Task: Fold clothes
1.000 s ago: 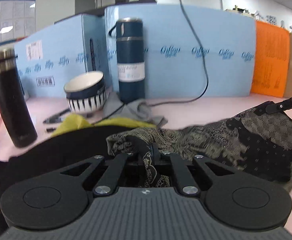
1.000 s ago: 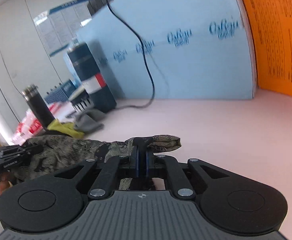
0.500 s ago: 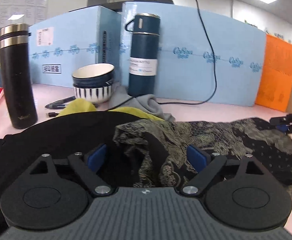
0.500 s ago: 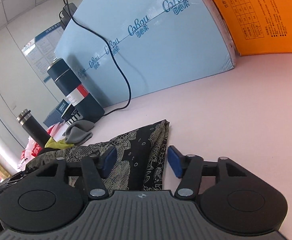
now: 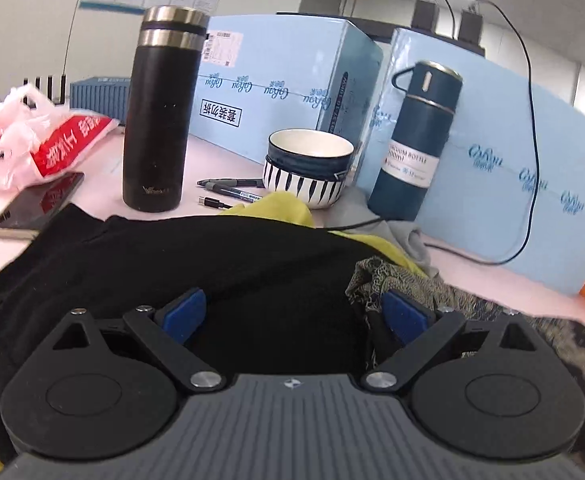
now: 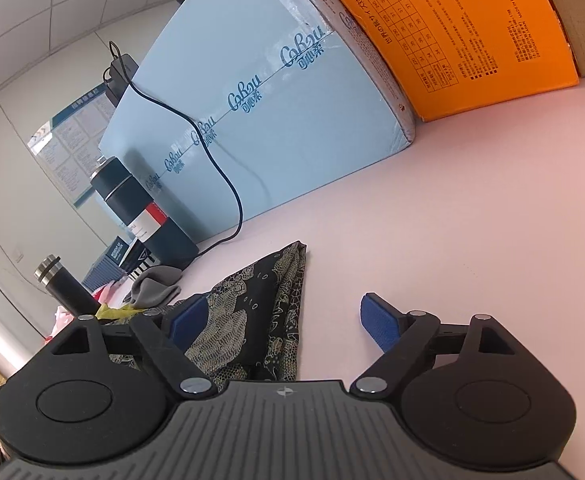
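A dark patterned cloth with olive print (image 6: 268, 300) lies on the pink table, one corner pointing away. My right gripper (image 6: 284, 316) is open above it, the cloth passing under its left finger (image 6: 188, 316). In the left wrist view my left gripper (image 5: 292, 312) is open over a black garment (image 5: 212, 264); the patterned cloth's bunched edge (image 5: 376, 280) lies against its right finger (image 5: 404, 312). A yellow cloth (image 5: 284, 208) and a grey cloth (image 5: 404, 236) lie beyond the black garment.
A black flask (image 5: 160, 112), a striped bowl (image 5: 306, 168), a navy vacuum bottle (image 5: 416, 140), pens, a phone (image 5: 36, 204) and a red-and-white bag (image 5: 24, 136) stand behind. Blue boxes (image 6: 276, 120) with a black cable and an orange box (image 6: 472, 28) line the back.
Both grippers opened and let go of the patterned cloth, which now lies on the table. The left gripper swung left over the black garment; the right gripper drew back.
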Demonstrator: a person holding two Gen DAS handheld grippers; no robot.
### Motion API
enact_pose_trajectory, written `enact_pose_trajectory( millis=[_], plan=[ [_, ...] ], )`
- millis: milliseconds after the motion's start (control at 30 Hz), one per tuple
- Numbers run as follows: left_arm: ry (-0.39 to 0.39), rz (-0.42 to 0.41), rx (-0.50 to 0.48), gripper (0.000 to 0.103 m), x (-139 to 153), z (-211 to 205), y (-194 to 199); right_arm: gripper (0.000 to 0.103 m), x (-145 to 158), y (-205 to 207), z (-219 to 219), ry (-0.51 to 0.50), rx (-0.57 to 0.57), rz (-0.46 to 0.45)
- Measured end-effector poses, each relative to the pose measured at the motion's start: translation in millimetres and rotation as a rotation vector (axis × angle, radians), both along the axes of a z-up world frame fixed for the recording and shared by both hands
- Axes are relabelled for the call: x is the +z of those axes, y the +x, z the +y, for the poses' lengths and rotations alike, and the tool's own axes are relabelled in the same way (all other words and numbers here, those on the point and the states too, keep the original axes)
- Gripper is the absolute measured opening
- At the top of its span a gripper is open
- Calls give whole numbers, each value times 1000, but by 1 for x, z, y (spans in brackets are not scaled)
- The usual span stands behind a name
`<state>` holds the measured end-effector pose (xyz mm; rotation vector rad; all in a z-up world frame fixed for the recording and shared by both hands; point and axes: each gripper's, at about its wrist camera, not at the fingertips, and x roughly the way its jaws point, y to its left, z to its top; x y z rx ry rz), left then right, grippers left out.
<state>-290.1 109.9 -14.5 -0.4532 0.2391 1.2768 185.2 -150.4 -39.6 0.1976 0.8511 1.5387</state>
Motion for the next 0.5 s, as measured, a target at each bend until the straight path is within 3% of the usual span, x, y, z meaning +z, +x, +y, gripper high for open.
enact_pose_trajectory(
  millis=[133,267,433,500],
  plan=[
    [36,-8,23,96,6,-27,-7,87,1,-6,-17,-6,8,-17],
    [18,-34,87,99,6,-65,-16,89,2,-13,-38,-7,18,-24],
    [26,-144,152,103,-12,-131,-16,93,4,-23,-63,16,8,-39],
    [16,-141,173,103,-20,-147,-7,96,7,-29,-72,30,-16,-63]
  ],
)
